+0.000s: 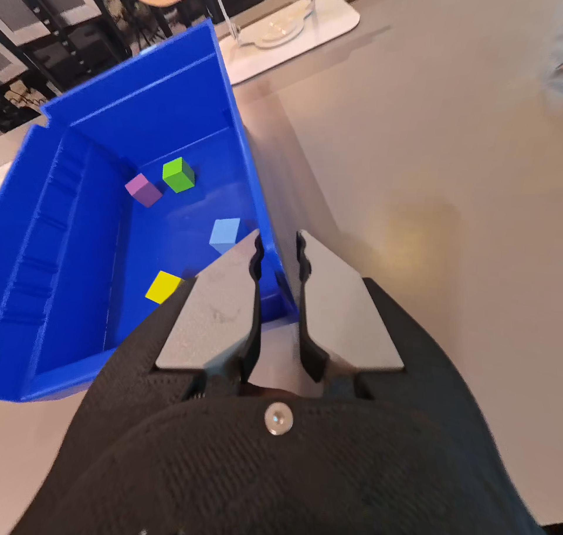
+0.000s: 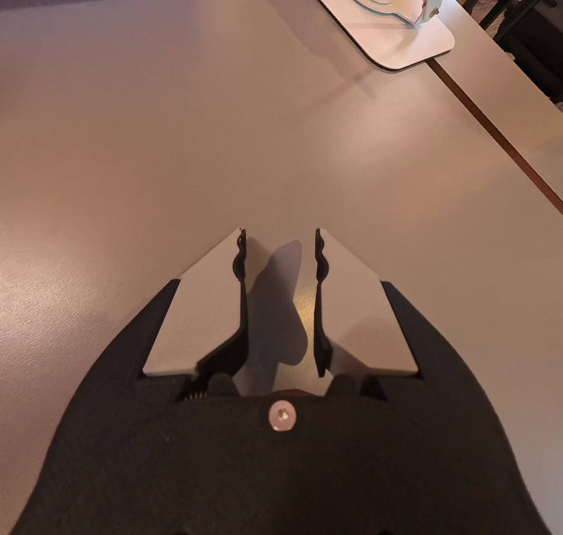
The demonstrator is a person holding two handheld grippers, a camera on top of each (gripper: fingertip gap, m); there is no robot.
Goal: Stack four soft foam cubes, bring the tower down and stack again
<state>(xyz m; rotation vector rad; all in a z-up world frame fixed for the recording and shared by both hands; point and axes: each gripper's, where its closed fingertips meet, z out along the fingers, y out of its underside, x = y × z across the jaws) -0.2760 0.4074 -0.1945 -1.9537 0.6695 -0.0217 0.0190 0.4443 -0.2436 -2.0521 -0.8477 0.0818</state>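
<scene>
In the left wrist view a blue plastic bin (image 1: pixel 76 246) lies on the grey table. Inside it lie a green cube (image 1: pixel 178 175), a purple cube (image 1: pixel 143 189), a light blue cube (image 1: pixel 224 233) and a yellow cube (image 1: pixel 161 287), all apart from one another. My left gripper (image 1: pixel 278 236) is open and empty, above the bin's right wall; its left finger partly hides the yellow and light blue cubes. In the right wrist view my right gripper (image 2: pixel 279 233) is open and empty, low over bare table. No cube shows there.
A white flat stand base (image 1: pixel 289 35) with a clear round dish and thin uprights stands at the far side of the table; it also shows in the right wrist view (image 2: pixel 396 26). The table's brown edge (image 2: pixel 493 130) runs along the right. Dark furniture lies beyond. Tip to tip, the grippers are about 30 cm apart.
</scene>
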